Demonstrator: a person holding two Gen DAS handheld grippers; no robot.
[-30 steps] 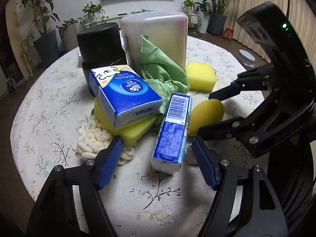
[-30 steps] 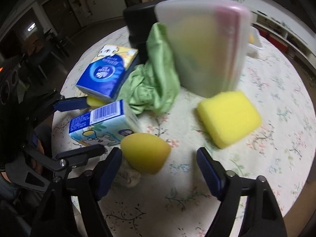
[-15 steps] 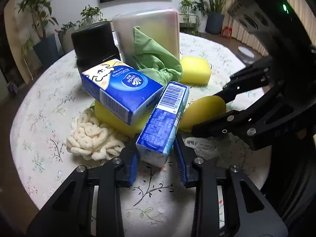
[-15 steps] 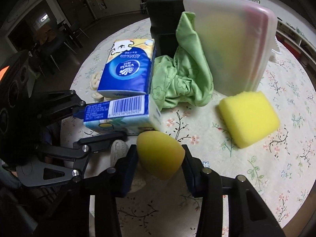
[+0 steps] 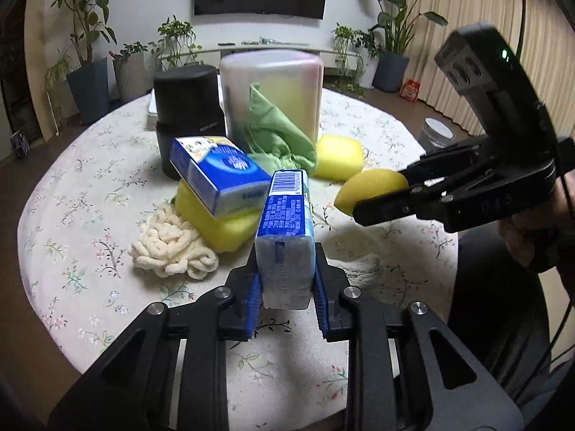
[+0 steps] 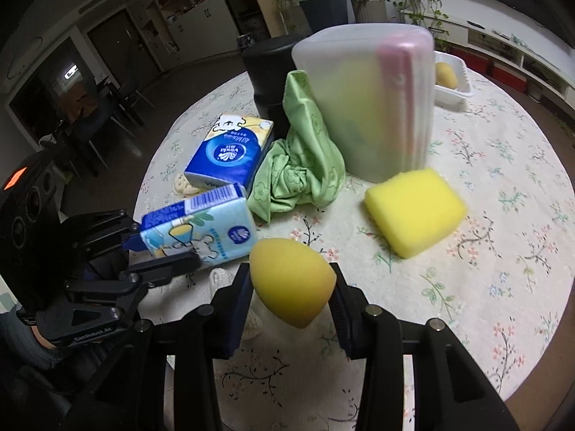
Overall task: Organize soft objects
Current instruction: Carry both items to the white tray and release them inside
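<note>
Soft blue tissue pack point(image 5: 285, 240) in your left tool point(image 5: 286, 289), yellow egg-shaped sponge point(image 6: 291, 283) in your right tool point(image 6: 291, 303): both jaws have just closed on them, so lift gently without squeezing more.

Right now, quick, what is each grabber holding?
Left gripper: jaws just closed, holding the tissue pack.
Right gripper: closed on the yellow egg-shaped sponge.

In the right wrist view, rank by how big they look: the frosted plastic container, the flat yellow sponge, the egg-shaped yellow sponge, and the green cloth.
1. frosted plastic container
2. green cloth
3. flat yellow sponge and egg-shaped yellow sponge: similar; the egg sits nearest the camera, so unsure.
</note>
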